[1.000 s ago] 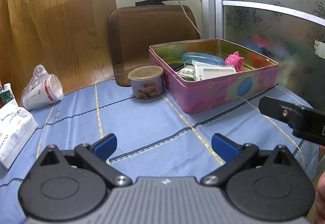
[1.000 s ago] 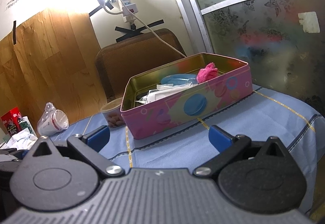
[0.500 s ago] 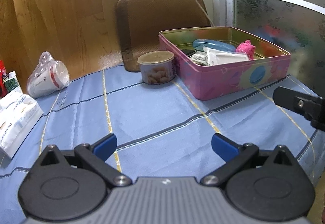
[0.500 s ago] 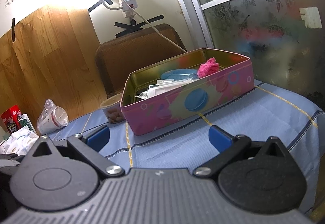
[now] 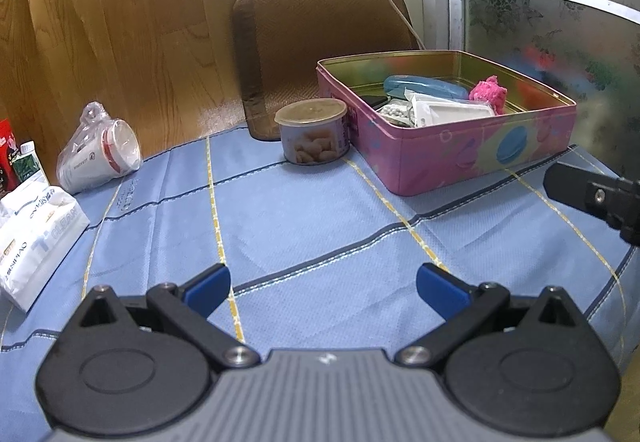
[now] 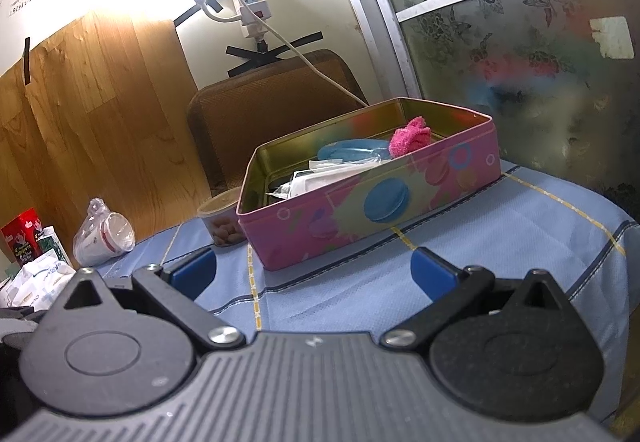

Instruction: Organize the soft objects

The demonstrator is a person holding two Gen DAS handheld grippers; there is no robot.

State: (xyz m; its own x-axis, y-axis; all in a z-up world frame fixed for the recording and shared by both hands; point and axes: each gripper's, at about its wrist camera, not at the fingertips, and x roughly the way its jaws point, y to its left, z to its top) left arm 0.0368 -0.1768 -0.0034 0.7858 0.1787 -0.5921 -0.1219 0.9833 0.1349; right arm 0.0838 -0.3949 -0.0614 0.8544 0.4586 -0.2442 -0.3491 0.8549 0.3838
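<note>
The left gripper point(image 5: 323, 288) and the right gripper point(image 6: 313, 274) both hover just above the blue tablecloth point(image 5: 304, 217), jaws spread wide and empty, the right one nearer the pink tin point(image 6: 372, 201).

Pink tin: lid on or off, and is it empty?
Lid off, not empty. The pink tin shows its gold inside, holding a pink fluffy cloth, a blue case and packets.

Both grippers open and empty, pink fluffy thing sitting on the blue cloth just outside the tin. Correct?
One error: the pink fluffy thing is not on the blue cloth; it lies inside the pink tin, at its far right end, as the left wrist view shows. The left gripper and right gripper are open and empty.
</note>
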